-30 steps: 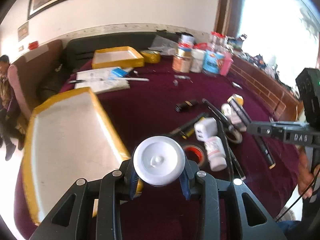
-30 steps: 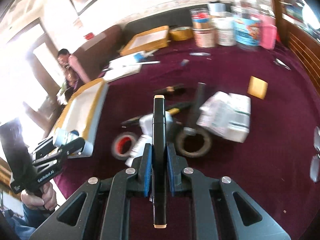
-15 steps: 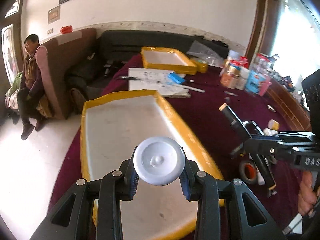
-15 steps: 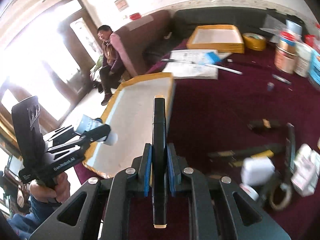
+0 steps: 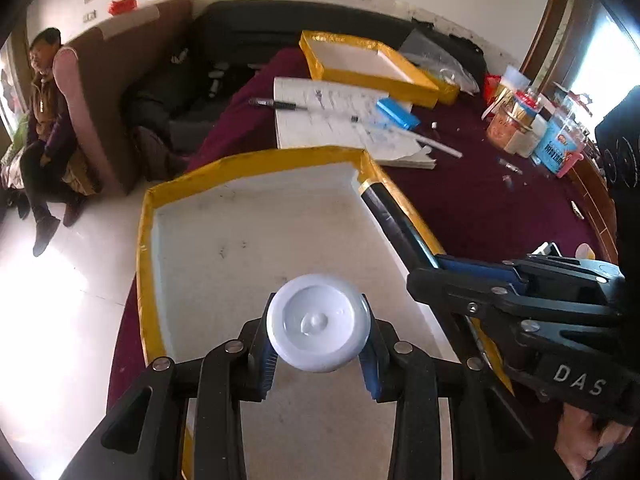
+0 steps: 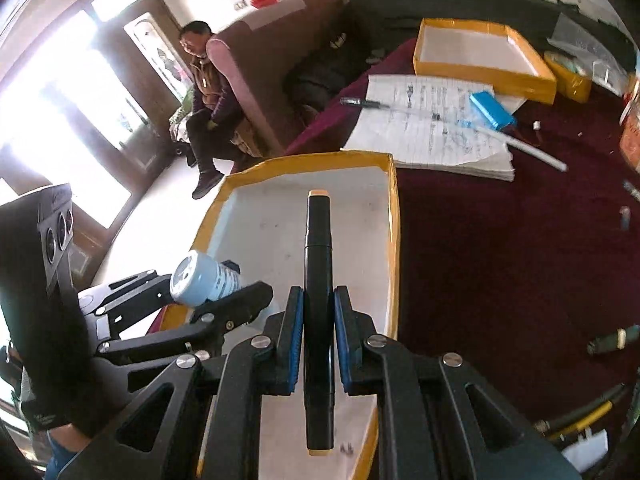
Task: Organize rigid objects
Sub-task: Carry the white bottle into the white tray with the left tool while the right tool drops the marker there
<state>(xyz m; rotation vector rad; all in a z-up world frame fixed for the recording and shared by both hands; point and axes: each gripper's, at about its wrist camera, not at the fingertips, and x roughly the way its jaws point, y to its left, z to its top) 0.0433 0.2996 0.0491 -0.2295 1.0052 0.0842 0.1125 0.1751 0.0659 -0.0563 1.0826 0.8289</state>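
Hovering now over tray (image 5: 256,240)

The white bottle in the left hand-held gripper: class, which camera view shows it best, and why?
The right wrist view: there the white bottle lies side-on in the left hand-held gripper, showing its body and printed label. The left wrist view shows only its round end between the blue pads.

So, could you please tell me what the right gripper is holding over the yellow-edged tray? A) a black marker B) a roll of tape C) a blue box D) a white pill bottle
A: the right gripper has its jaws shut on a black marker above the tray.
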